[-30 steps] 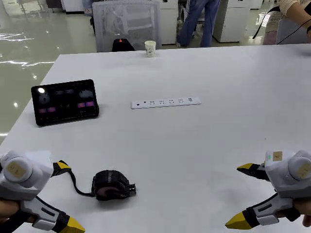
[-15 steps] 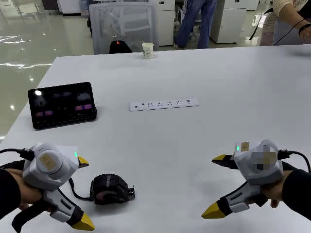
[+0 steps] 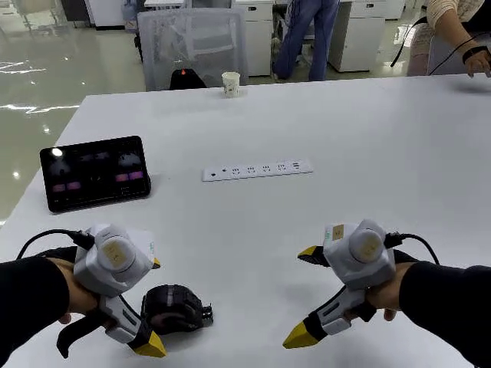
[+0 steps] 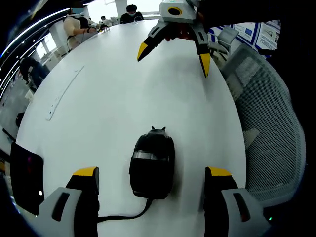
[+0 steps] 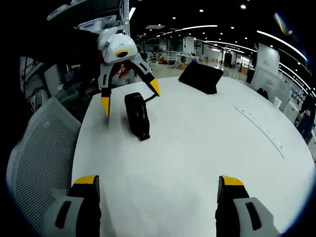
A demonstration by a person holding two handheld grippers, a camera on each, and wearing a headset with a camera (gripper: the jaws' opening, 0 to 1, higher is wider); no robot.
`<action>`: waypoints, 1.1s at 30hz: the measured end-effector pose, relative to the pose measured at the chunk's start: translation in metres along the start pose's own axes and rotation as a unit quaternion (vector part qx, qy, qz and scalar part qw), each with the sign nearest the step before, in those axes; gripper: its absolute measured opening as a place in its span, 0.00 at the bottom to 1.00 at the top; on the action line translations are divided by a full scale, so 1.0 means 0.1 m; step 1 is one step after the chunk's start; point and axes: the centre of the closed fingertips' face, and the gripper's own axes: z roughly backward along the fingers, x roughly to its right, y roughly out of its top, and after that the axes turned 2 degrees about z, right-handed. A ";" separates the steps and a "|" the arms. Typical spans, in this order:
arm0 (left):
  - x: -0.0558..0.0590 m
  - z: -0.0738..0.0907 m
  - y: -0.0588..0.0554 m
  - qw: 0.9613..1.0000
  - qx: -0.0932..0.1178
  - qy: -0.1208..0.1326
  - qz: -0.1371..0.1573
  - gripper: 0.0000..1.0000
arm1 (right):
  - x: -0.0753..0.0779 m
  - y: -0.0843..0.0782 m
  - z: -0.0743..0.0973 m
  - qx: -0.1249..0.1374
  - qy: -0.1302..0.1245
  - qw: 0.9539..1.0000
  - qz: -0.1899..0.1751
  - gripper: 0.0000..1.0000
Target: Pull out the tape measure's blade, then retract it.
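Left gripper view: my left tool (image 4: 152,172), jaws spread, straddles the tape measure (image 4: 152,163) on the counter (image 3: 368,153) without gripping. Right tool (image 5: 158,179) spread, empty. Blade not yet out; pulling and retracting remain.

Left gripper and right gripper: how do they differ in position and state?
The left gripper's jaws straddle the tape measure; the right gripper's jaws have only bare table between them. The left gripper is at the tape measure; the right gripper stands well apart from it. Both are open, with yellow tips.
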 end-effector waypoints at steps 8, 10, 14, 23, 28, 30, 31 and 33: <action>-0.03 -0.13 0.02 1.000 -0.012 0.006 -0.012 0.74 | -0.04 0.16 -0.24 -0.003 0.016 1.000 0.019 0.99; -0.01 -0.15 0.04 1.000 -0.013 0.003 -0.015 0.72 | -0.04 0.18 -0.28 -0.003 0.020 1.000 0.020 0.99; 0.02 -0.19 0.08 1.000 -0.016 -0.002 -0.024 0.63 | -0.05 0.26 -0.36 0.001 0.026 0.999 0.024 0.99; 0.02 -0.22 0.08 0.999 -0.026 -0.009 -0.037 0.35 | -0.06 0.34 -0.49 0.005 0.035 0.999 0.023 0.99; 0.03 -0.22 0.07 0.998 -0.027 -0.014 -0.048 0.35 | -0.07 0.35 -0.57 0.007 0.039 0.999 0.024 0.99; 0.04 -0.21 0.07 0.998 -0.027 -0.016 -0.054 0.34 | -0.07 0.36 -0.61 0.008 0.038 0.999 0.027 0.99; 0.05 -0.22 0.07 0.998 -0.027 -0.020 -0.062 0.34 | -0.09 0.36 -0.64 0.006 0.041 0.999 0.030 0.99; 0.05 -0.22 0.07 0.997 -0.031 -0.018 -0.062 0.34 | -0.12 0.36 -0.68 0.001 0.046 0.998 0.029 0.99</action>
